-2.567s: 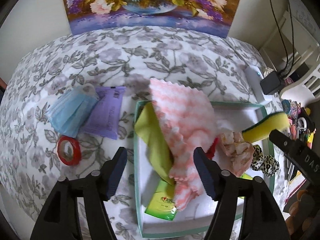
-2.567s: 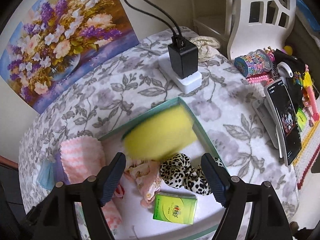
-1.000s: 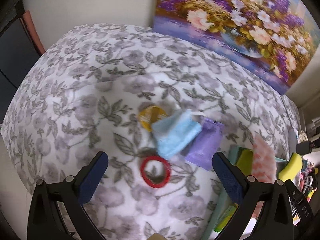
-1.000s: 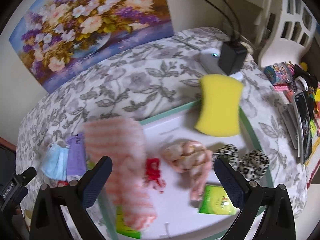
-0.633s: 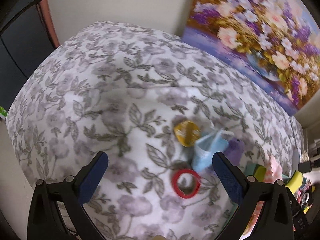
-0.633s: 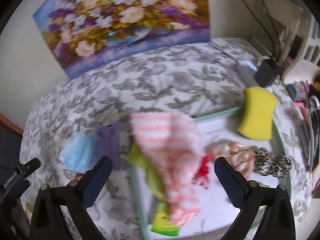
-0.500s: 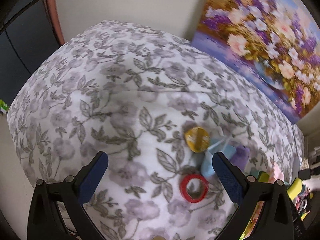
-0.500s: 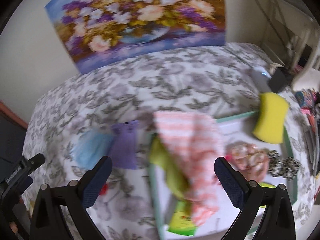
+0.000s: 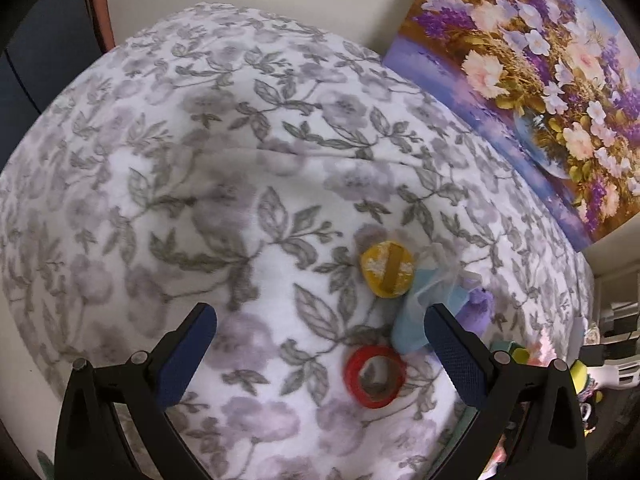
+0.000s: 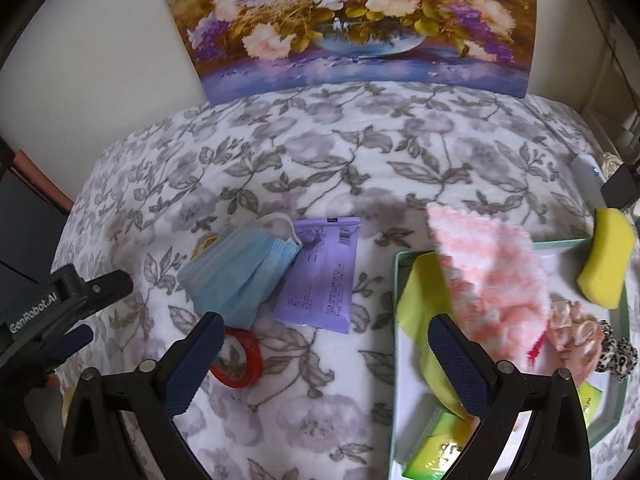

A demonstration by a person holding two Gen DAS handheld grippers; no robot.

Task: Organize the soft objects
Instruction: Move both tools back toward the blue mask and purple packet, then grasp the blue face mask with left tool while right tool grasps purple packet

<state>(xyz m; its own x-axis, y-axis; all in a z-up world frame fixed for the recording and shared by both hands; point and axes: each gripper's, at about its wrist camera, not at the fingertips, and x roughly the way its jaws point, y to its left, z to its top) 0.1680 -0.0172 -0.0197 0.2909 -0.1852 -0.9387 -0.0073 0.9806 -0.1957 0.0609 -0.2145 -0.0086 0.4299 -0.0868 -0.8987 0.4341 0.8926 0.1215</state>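
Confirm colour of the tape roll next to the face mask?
Red tape roll, touching the blue face mask; clearest in the left wrist view.

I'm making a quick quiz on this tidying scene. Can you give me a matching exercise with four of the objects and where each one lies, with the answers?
Things:
1. blue face mask
2. yellow sponge
3. red tape roll
4. pink striped cloth

Places:
A. propped on the tray's far right rim
B. draped over the tray's near left part, above a yellow-green cloth
C. on the bedspread, partly overlapping the purple packet
D. on the bedspread, just in front of the mask

Pairs: 1-C, 2-A, 3-D, 4-B
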